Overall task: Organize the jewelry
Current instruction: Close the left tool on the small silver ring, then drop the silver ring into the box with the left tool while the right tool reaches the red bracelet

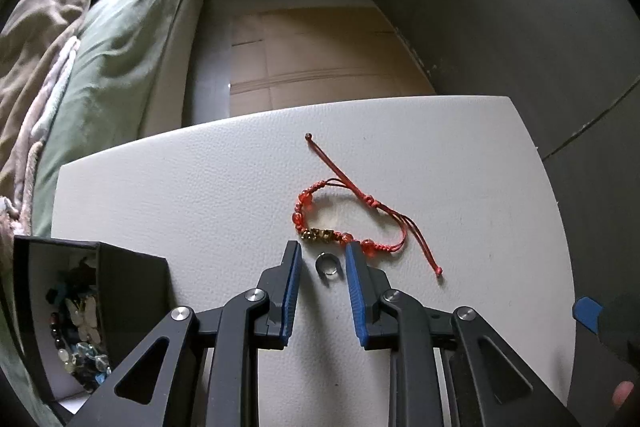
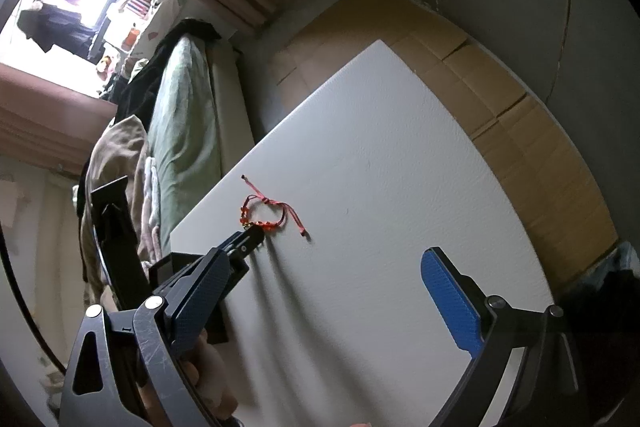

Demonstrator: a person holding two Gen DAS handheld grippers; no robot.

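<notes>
A small silver ring [image 1: 327, 265] lies on the white tabletop [image 1: 200, 187], between the blue pads of my left gripper [image 1: 322, 246]. The pads stand a little off the ring on either side and do not touch it, so the gripper is open. Just beyond the ring lies a red cord bracelet [image 1: 340, 223] with red beads and a gold charm. In the right wrist view the bracelet [image 2: 264, 215] sits by the left gripper's fingertips [image 2: 250, 239]. My right gripper [image 2: 328, 257] stands wide open over bare tabletop, with nothing between its fingers.
A black jewelry box [image 1: 132, 287] with several beaded pieces inside stands at the table's near left corner. A bed with green bedding [image 1: 120, 47] runs along the left. Cardboard [image 1: 312, 59] covers the floor beyond the table. A blue pad of the right gripper [image 1: 586, 311] shows at the right edge.
</notes>
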